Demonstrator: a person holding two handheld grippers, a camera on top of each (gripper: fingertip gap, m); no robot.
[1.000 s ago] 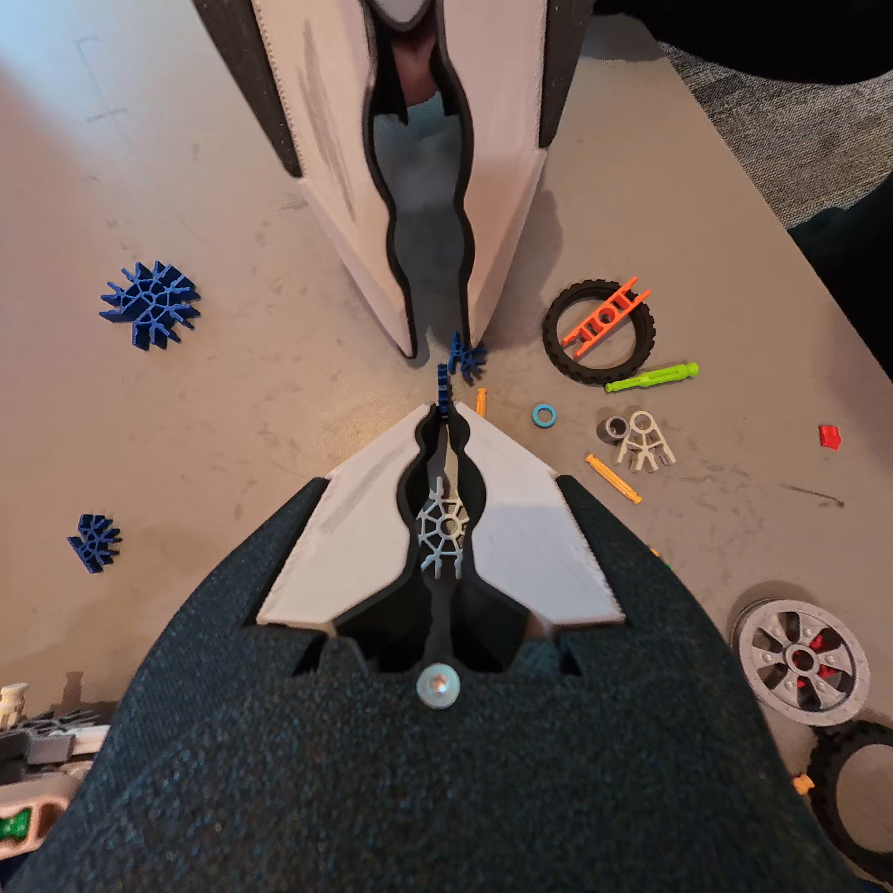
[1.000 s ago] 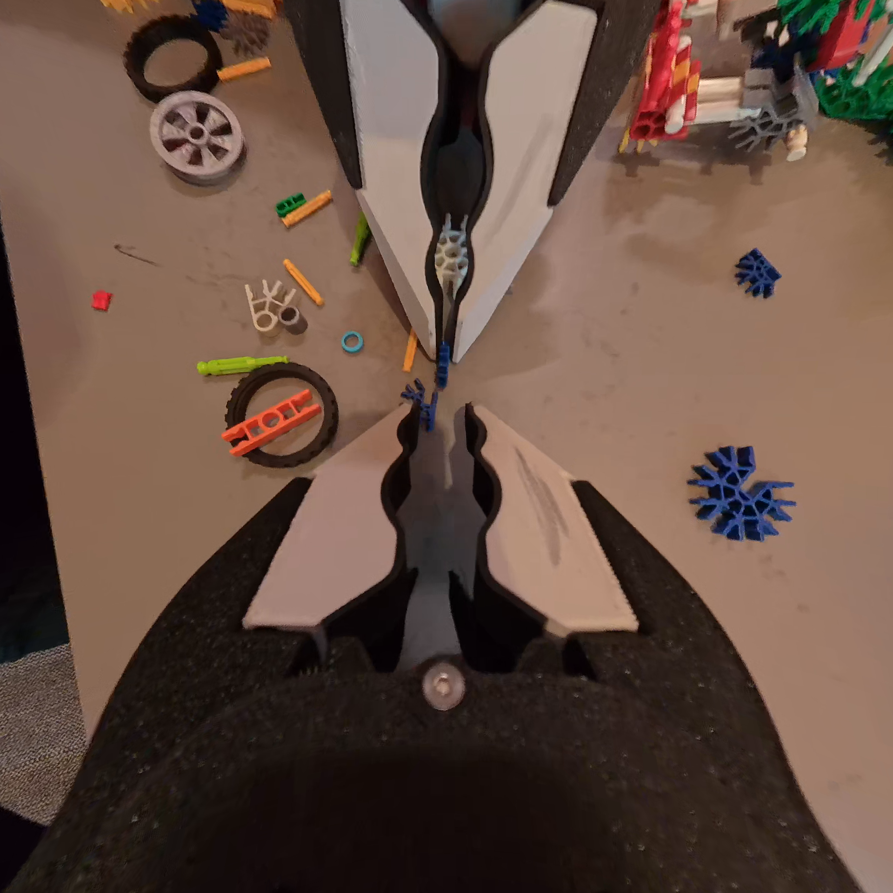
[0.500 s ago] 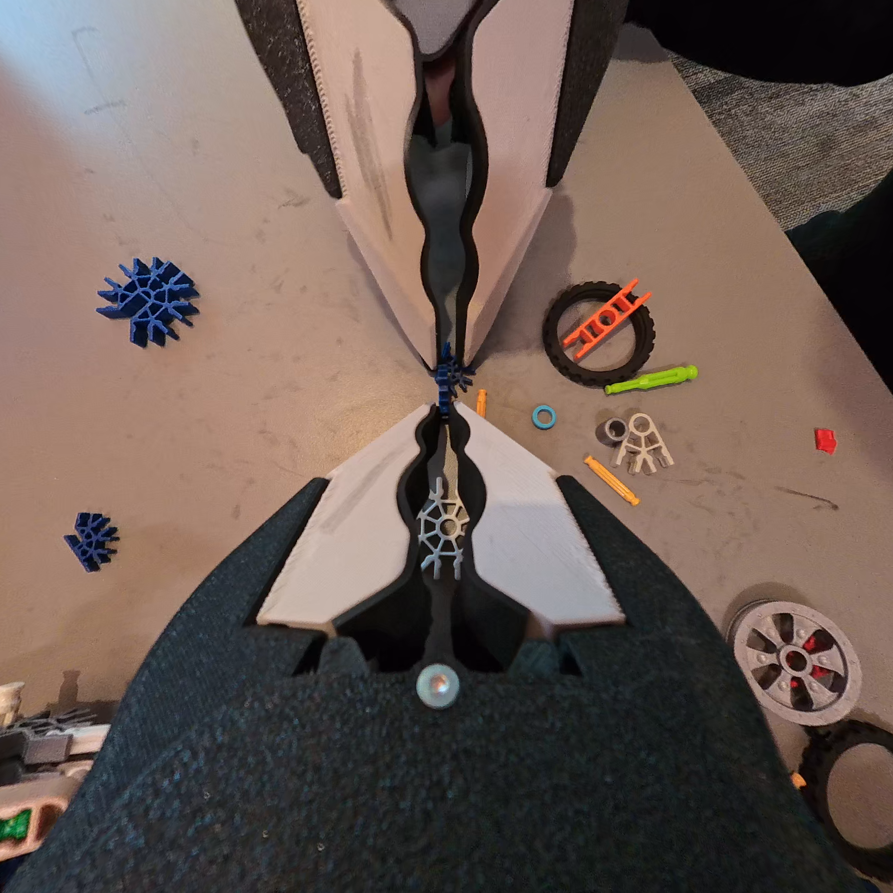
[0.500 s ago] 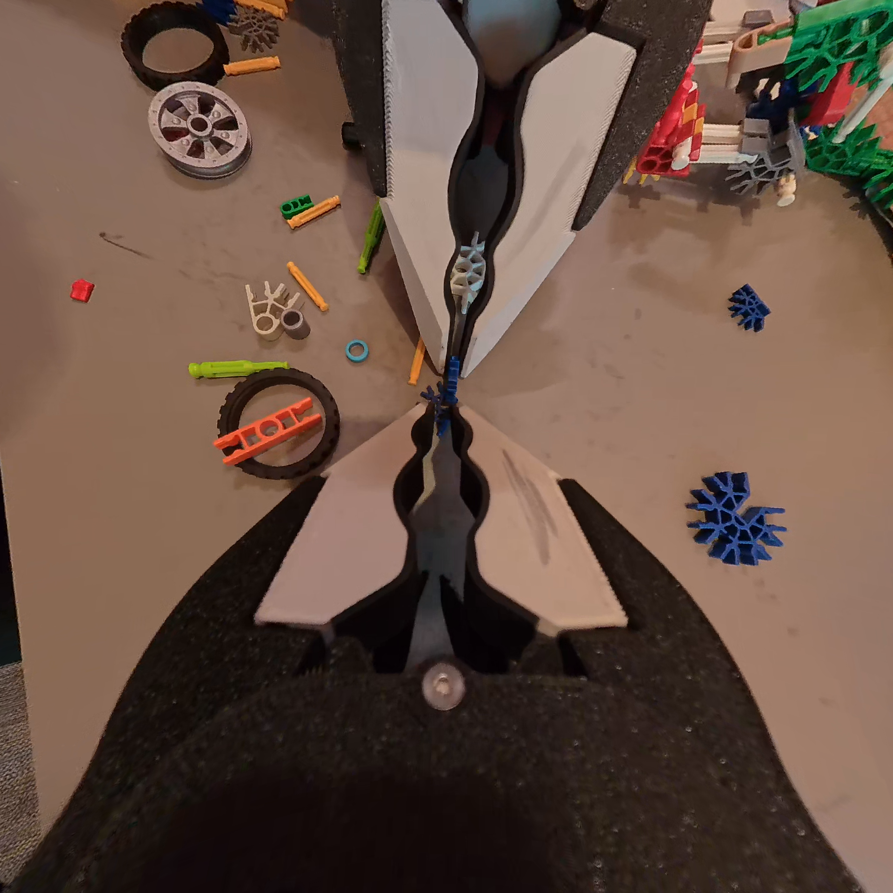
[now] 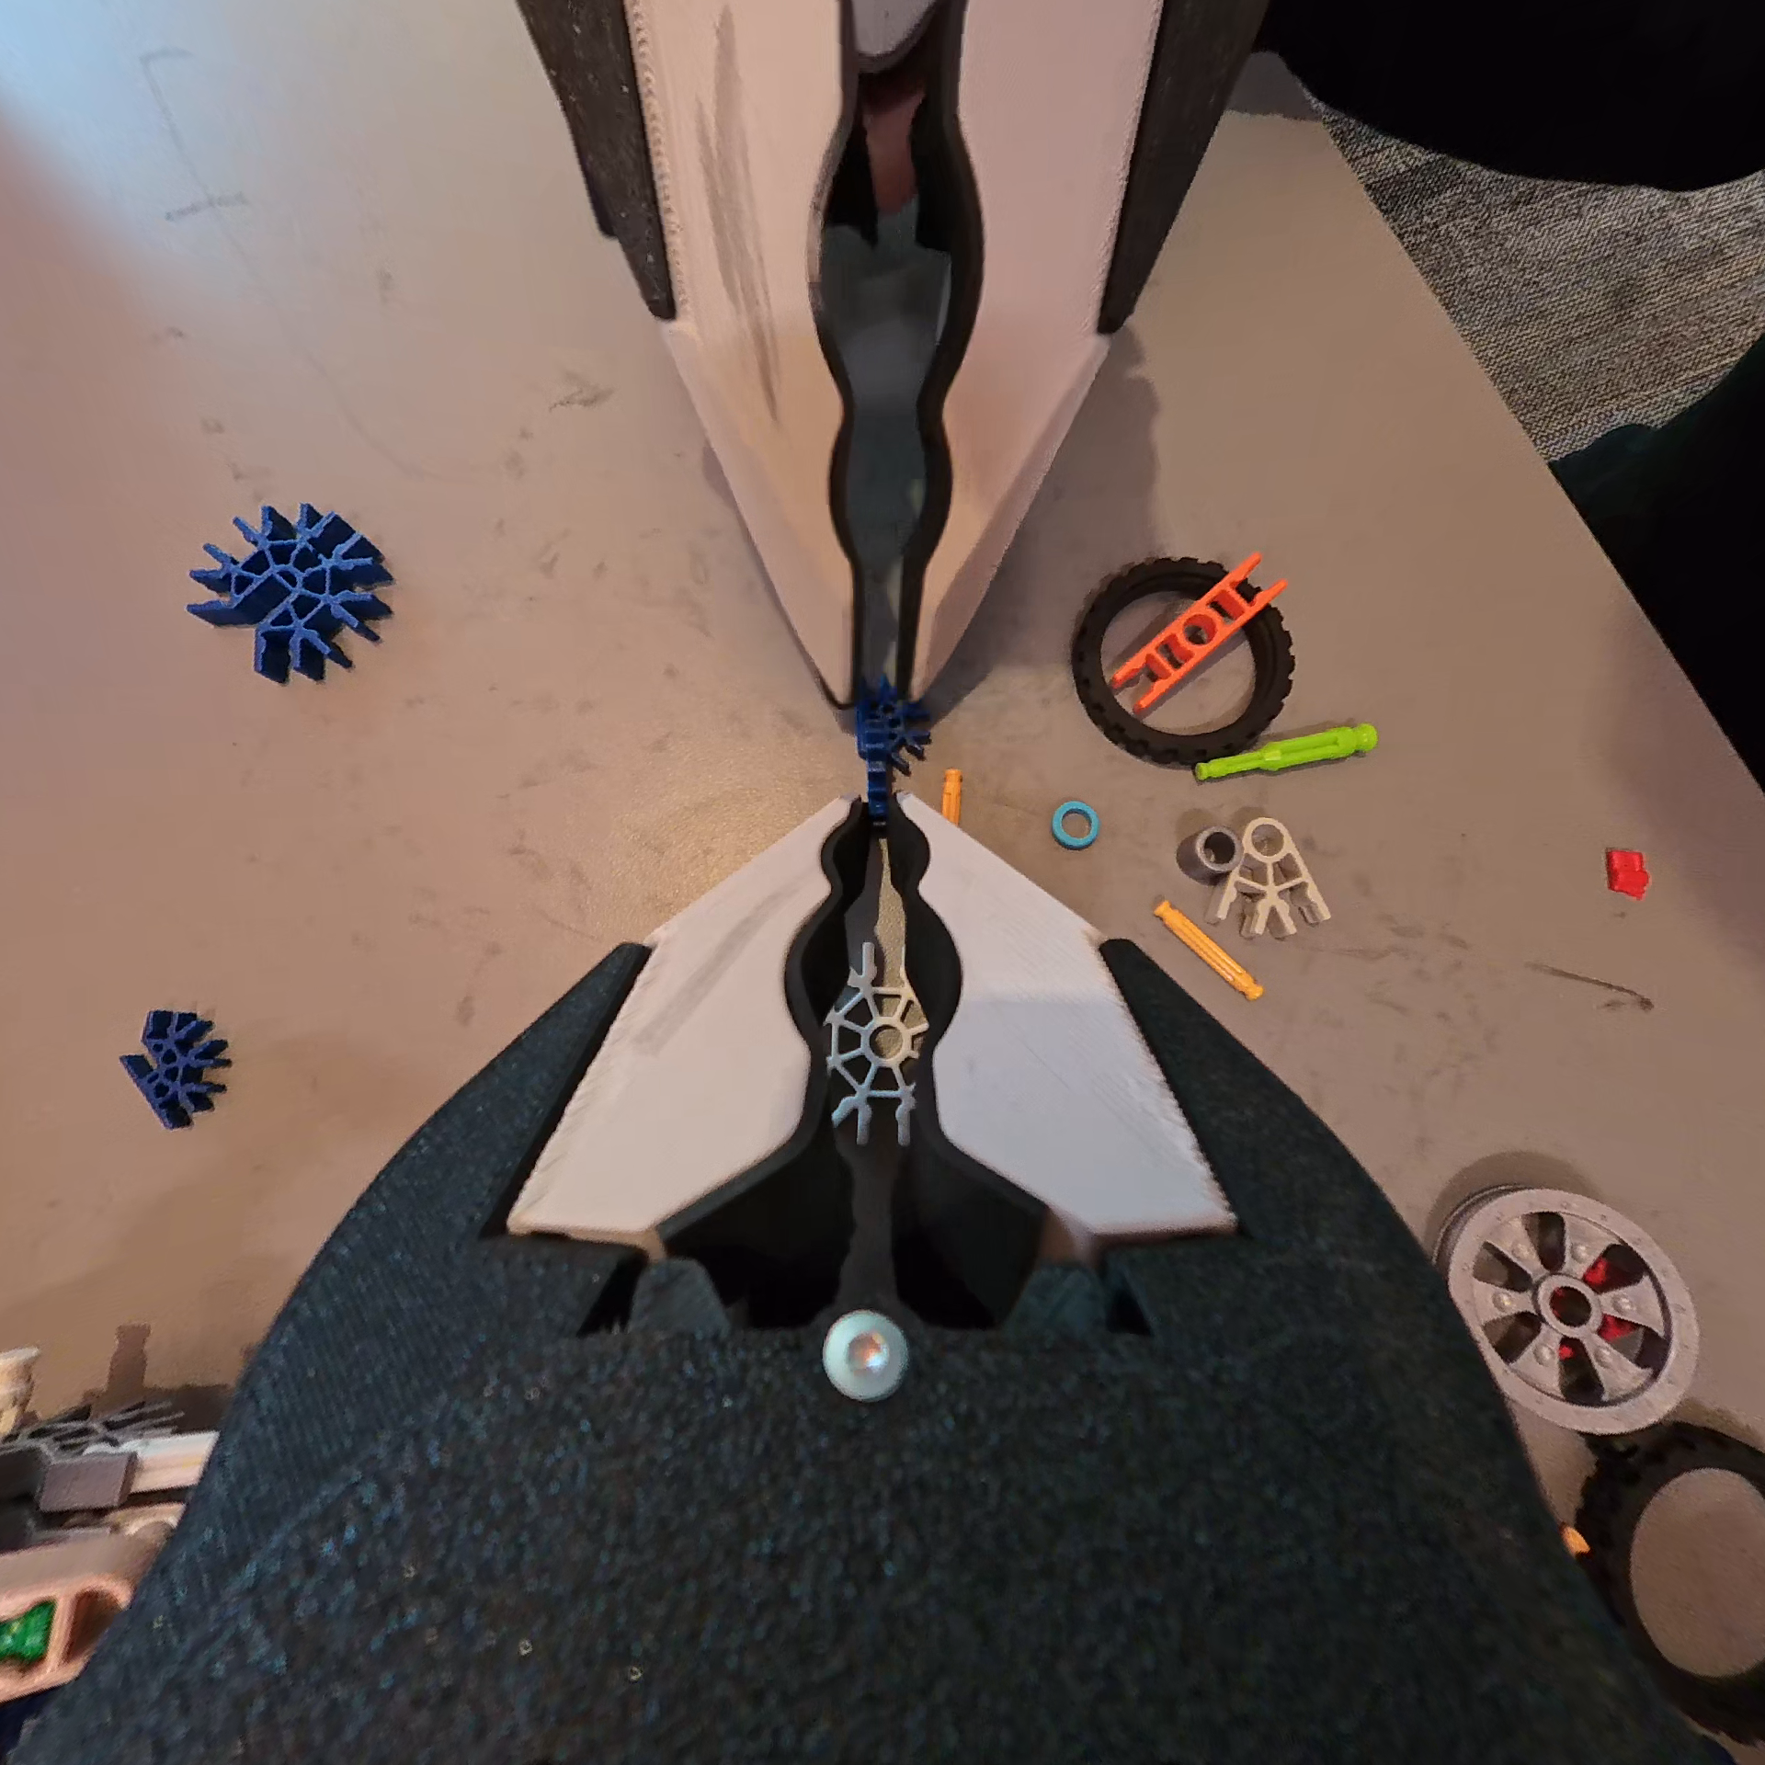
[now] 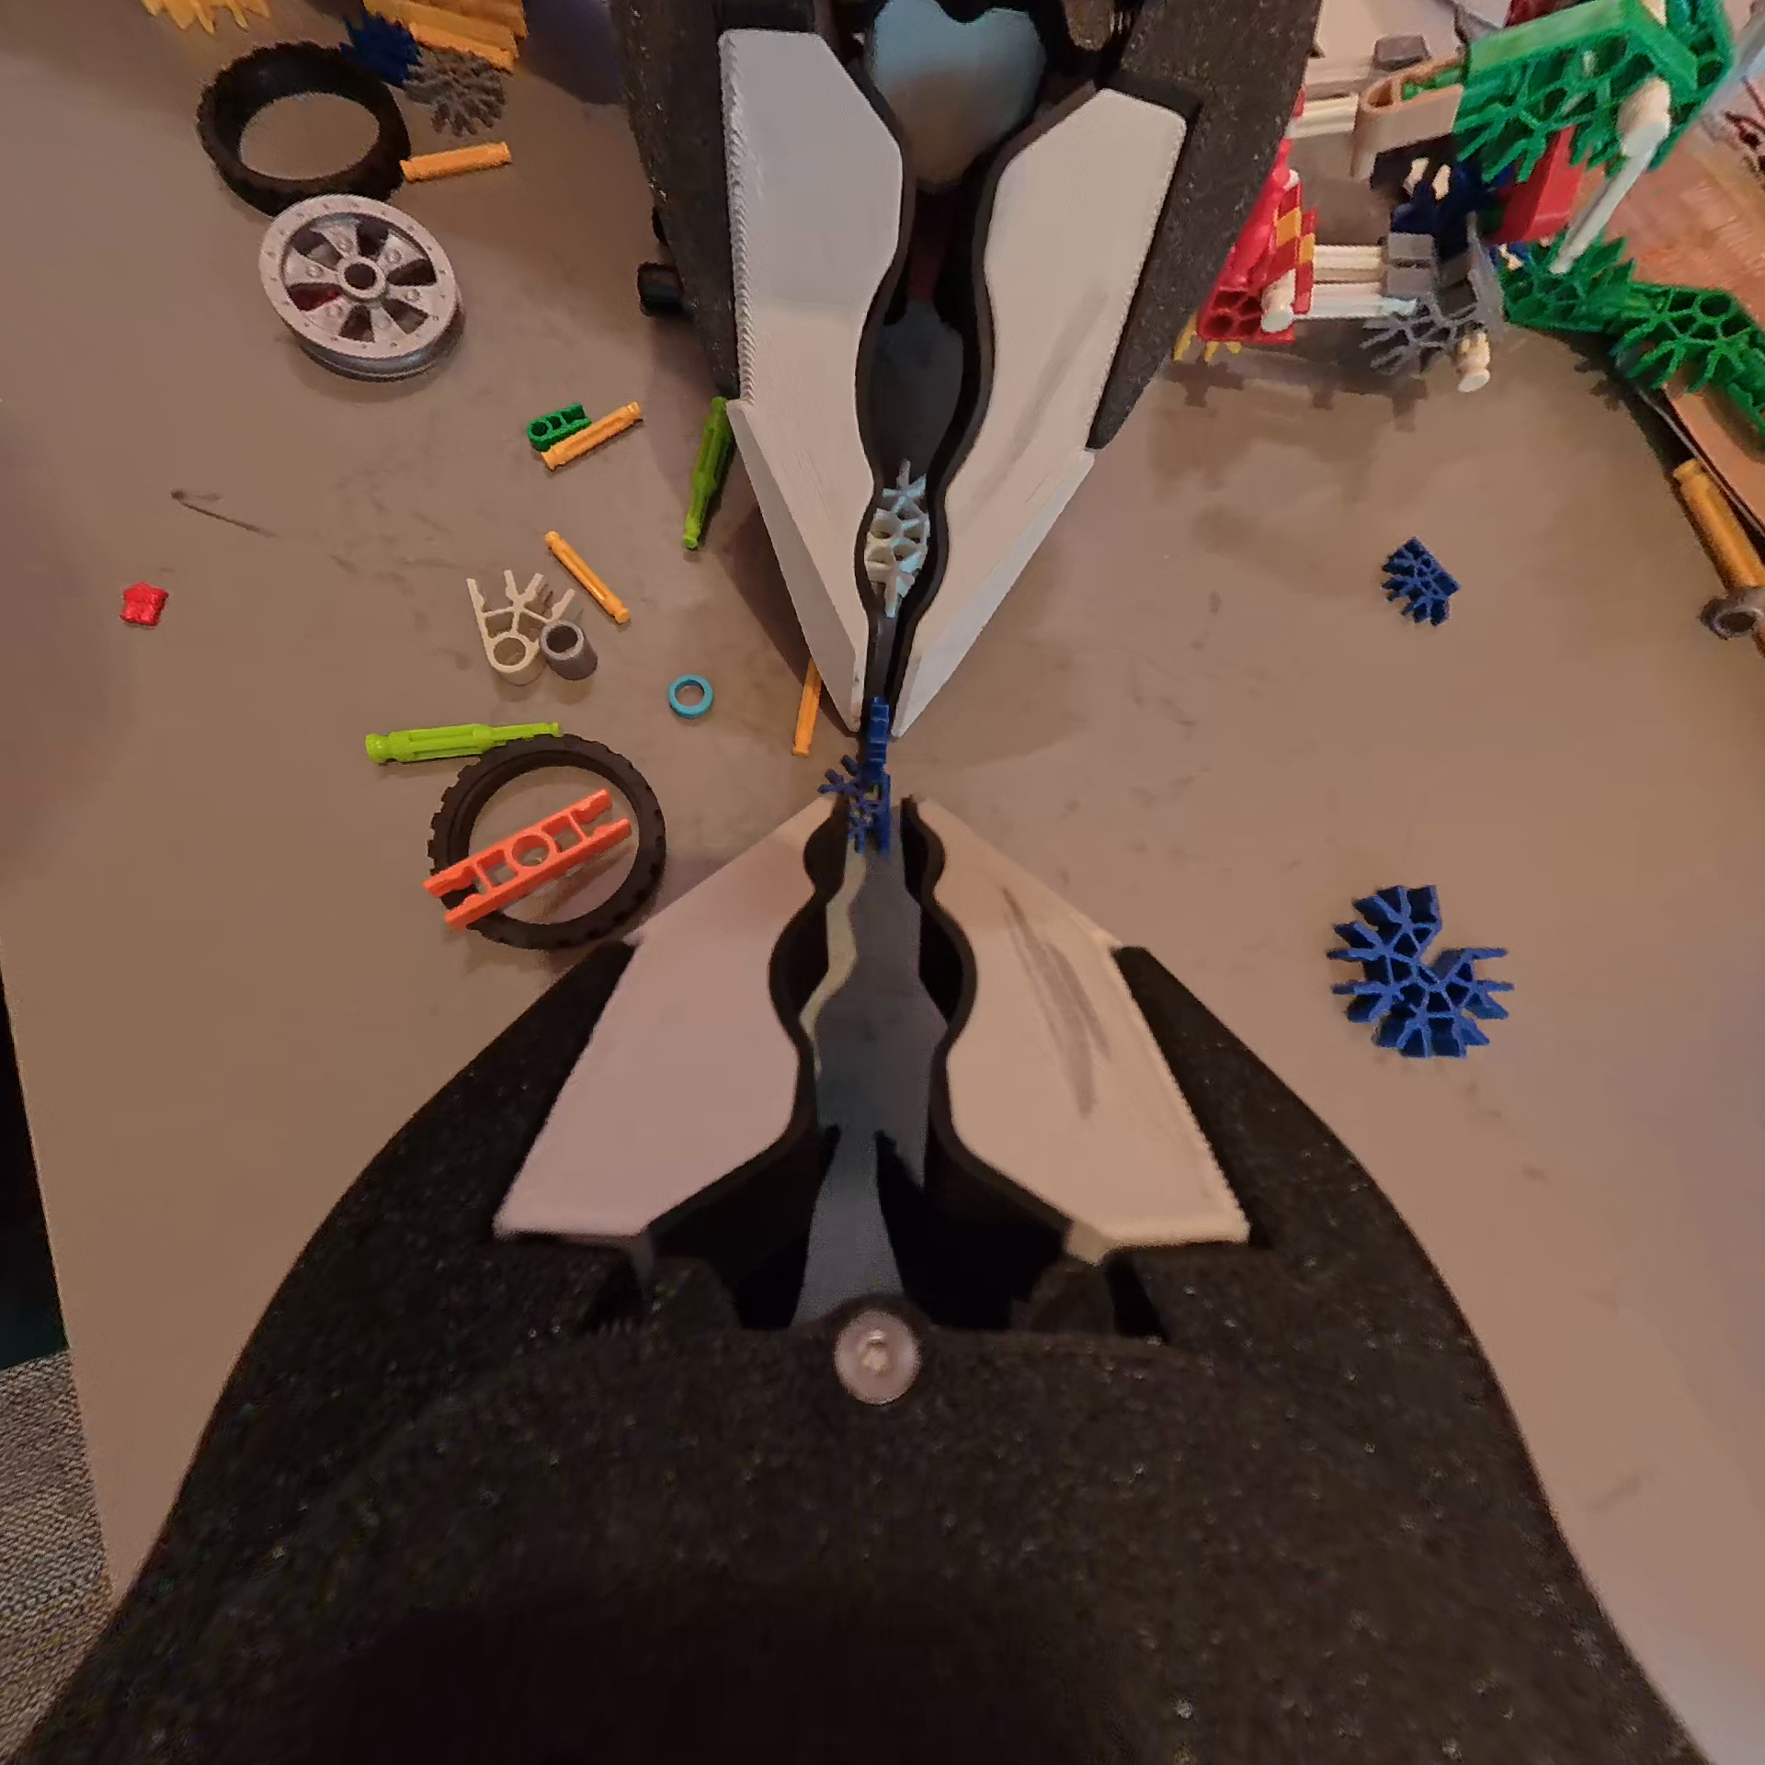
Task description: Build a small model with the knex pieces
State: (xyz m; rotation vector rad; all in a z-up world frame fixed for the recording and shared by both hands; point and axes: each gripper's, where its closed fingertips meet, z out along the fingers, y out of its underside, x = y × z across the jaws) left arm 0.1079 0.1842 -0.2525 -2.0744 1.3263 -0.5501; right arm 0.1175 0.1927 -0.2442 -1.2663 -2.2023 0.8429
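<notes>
left tool is clenched at the tips on a thin dark blue plastic rod, w/ a pale grey snowflake-shaped plastic connector caught farther back between its fingers. right tool faces it tip to tip; its jaws stand slightly apart around a small dark blue snowflake-shaped plastic connector, touching on the left side, but can't tell if it's really gripped. the rod's free end meets that small connector right between the two tools, just above the beige scuffed surface. in the right wrist view, left of the tips: short orange plastic rod, light blue plastic ring, black rubber tyre w/ an orange ladder-shaped plastic piece lying inside it, lime green plastic rod touching the tyre's far rim, tan fan-shaped plastic connector beside a grey plastic sleeve. farther off: grey spoked plastic wheel, second black tyre, small red plastic piece. right of the tips: large dark blue snowflake connector, well apart, and a smaller blue one beyond it. far right corner holds a multicoloured built structure of green, red and white pieces.
</notes>
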